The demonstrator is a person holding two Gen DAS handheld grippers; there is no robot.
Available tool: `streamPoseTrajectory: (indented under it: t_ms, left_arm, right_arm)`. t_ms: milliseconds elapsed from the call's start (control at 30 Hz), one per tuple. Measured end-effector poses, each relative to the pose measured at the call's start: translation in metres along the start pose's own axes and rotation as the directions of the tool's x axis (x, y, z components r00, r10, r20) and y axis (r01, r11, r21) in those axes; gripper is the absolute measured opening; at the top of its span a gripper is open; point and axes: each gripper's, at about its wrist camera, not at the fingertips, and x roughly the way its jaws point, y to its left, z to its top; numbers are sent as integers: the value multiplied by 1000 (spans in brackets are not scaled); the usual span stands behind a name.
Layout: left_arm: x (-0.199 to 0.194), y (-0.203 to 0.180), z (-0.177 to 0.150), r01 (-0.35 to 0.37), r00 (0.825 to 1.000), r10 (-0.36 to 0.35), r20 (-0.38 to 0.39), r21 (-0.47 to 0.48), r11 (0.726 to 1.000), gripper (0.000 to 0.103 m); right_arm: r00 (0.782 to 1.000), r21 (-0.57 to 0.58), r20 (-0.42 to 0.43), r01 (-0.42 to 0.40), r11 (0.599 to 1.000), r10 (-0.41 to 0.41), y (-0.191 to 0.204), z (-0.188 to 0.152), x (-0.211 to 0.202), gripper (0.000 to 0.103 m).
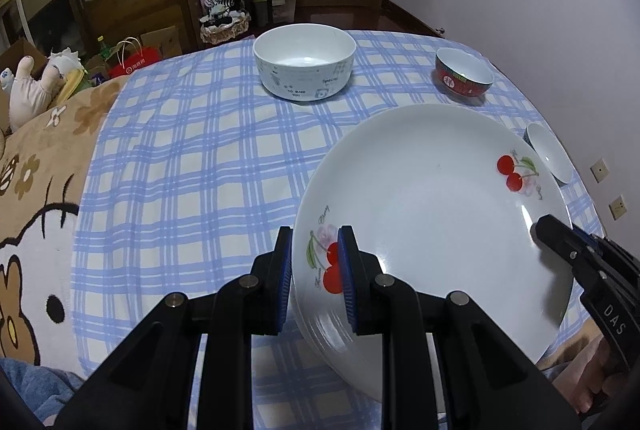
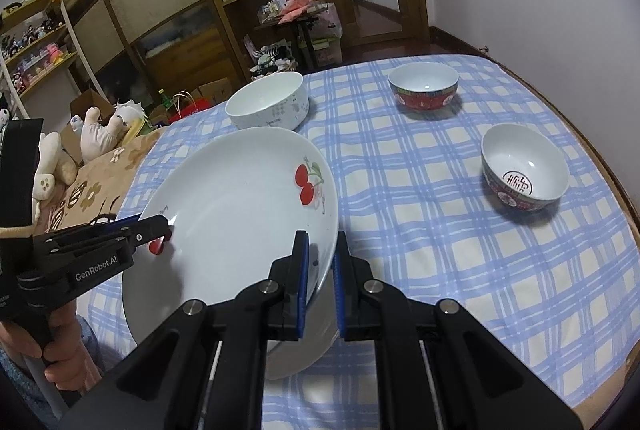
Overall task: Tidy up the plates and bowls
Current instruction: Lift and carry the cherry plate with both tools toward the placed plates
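A white plate with cherry prints [image 1: 432, 205] is held tilted above the checked tablecloth by both grippers. My left gripper [image 1: 314, 274] is shut on its left rim; it also shows in the right wrist view [image 2: 160, 234]. My right gripper [image 2: 320, 278] is shut on the plate's [image 2: 236, 213] right rim; it shows in the left wrist view [image 1: 548, 230]. A large white bowl [image 1: 304, 65] [image 2: 268, 101] stands at the far side. A red bowl [image 1: 464, 75] [image 2: 424, 85] stands far right. A second patterned bowl [image 2: 524, 165] [image 1: 548, 153] stands at the right.
The blue checked tablecloth [image 2: 440, 230] covers a round table. A brown flowered blanket with plush toys [image 1: 40, 85] lies to the left. Wooden shelves and a cluttered small table [image 2: 296, 13] stand behind. A white wall is on the right.
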Motion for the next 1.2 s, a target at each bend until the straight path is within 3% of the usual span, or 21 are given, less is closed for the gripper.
streamPoseTrajectory:
  t_ms: [1200]
  left_arm:
    - [59, 2, -11, -11, 987, 16, -159, 31, 999, 21]
  right_arm:
    - [994, 3, -107, 25, 1000, -25, -11, -16, 50, 12]
